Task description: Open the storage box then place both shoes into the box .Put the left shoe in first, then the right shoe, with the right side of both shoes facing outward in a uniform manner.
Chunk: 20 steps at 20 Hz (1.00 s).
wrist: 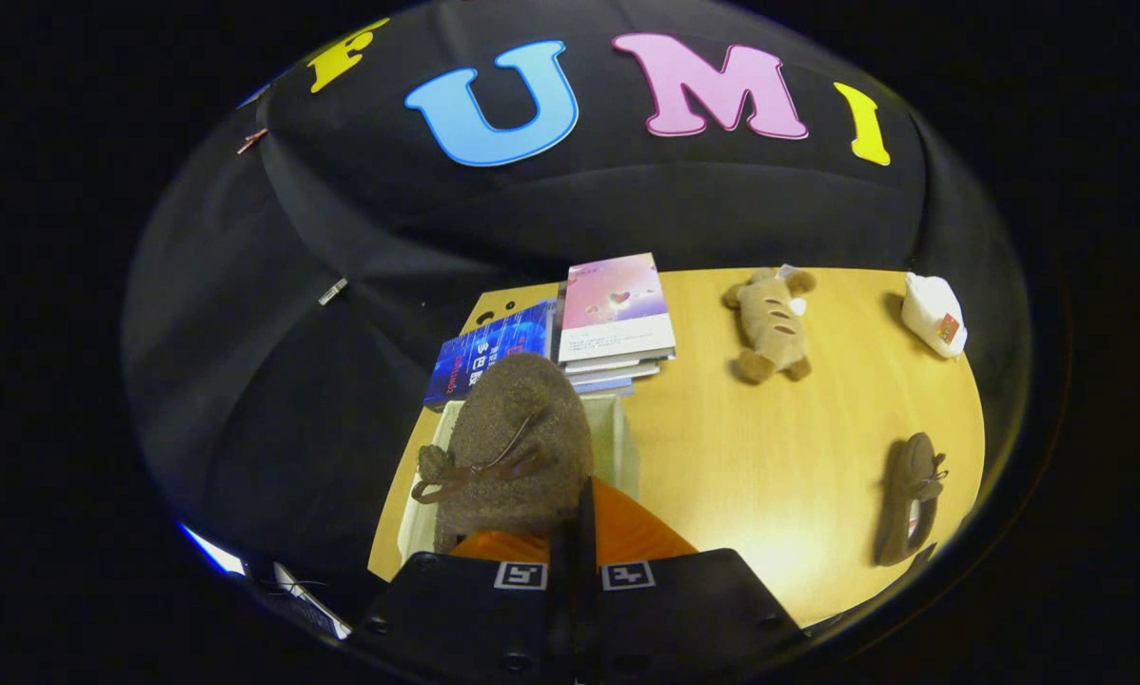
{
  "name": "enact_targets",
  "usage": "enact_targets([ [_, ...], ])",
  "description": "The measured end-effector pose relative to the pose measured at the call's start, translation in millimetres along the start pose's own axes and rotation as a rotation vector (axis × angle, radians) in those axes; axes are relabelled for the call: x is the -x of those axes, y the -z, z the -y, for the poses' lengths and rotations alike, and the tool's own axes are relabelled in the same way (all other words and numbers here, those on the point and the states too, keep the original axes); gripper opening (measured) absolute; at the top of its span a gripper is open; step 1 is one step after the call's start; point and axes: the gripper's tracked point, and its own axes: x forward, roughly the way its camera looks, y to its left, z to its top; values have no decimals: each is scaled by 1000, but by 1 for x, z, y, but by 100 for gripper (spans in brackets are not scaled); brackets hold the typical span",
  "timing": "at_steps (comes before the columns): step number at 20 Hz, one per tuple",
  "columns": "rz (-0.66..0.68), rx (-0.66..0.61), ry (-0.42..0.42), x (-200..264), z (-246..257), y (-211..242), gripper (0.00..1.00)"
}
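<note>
A brown fuzzy shoe (513, 447) with a lace bow hangs right in front of my gripper (575, 518), toe pointing away, over the open white storage box (618, 447). My fingers are pressed together on the shoe's rear edge. The box's walls show on both sides of the shoe; its inside is hidden by the shoe. The second brown shoe (911, 497) lies on its side on the wooden table (779, 457), far off to the right of the fingers.
Just beyond the box lies a blue book (484, 352) and a stack of books with a pink cover (618, 309). A brown plush toy (770, 323) and a white bottle (933, 314) rest farther right on the table.
</note>
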Motion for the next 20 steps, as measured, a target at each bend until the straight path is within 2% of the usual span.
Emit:
enact_targets([
  [8, -134, -72, 81, -75, -25, 59, 6],
  [11, -162, -58, 69, -86, -33, 73, 8],
  [14, -193, -52, 22, -92, -46, 86, 10],
  [17, -194, -57, -40, -85, -62, 87, 24],
  [20, -164, -12, -82, -74, -69, 83, 61],
])
